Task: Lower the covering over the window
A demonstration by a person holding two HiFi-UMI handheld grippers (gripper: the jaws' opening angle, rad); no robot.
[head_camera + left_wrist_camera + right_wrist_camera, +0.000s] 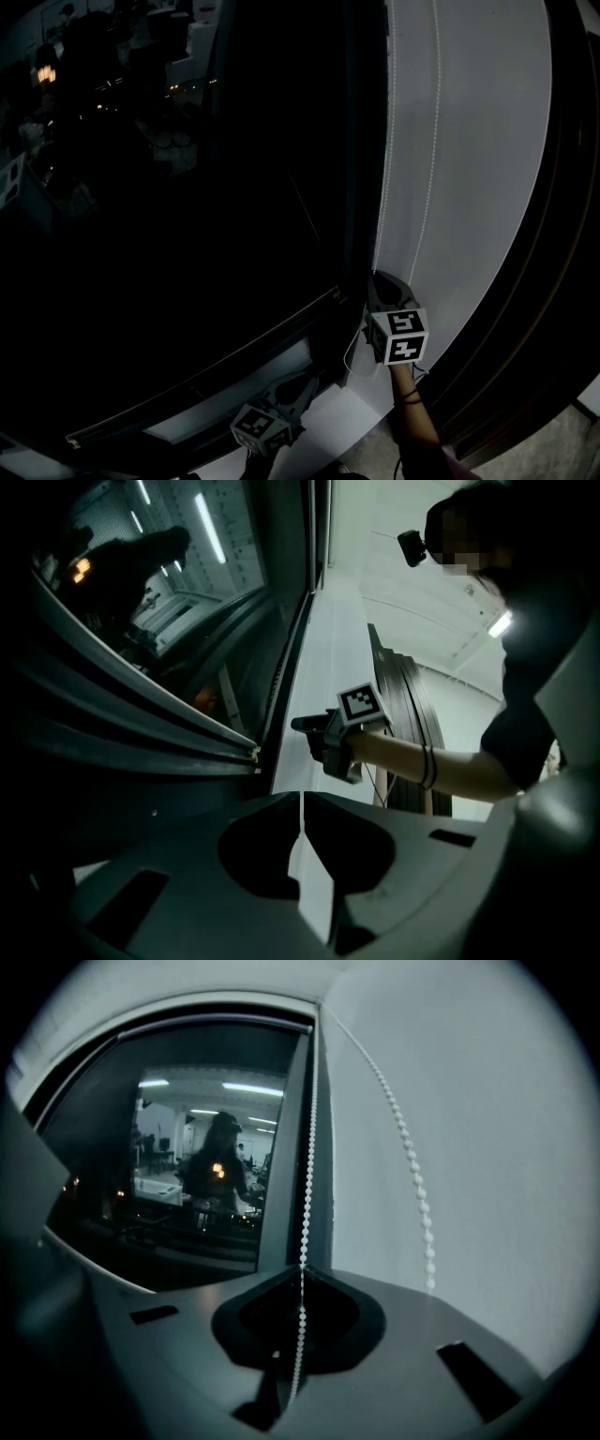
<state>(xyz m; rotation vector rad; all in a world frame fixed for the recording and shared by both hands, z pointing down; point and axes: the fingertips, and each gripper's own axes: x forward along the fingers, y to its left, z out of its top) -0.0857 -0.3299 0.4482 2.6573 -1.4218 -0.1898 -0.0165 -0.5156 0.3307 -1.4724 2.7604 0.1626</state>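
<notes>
Blind chain (306, 1185) is clamped in my right claw (301, 1279); my left claw (302, 803) is closed on nothing. A crooked pull could slip the beads.

Right gripper (379, 281) raised on a bare forearm (414, 417), jaws pinched on the bead chain (307, 1185), left gripper (305, 389) lower, seemingly angled upward, jaws closed together

A white wall (478, 141) fills the head view from 12 to 3 o'clock. Beside it, at 3 o'clock, a dark ribbed frame (567, 244) curves down, with speckled floor (562, 436) at 5 o'clock. An orange lamp glow (47, 73) sits at 10 o'clock. The left gripper view shows a ceiling strip light (499, 623) at 2 o'clock and a small head-mounted camera (411, 547) at 1 o'clock.
</notes>
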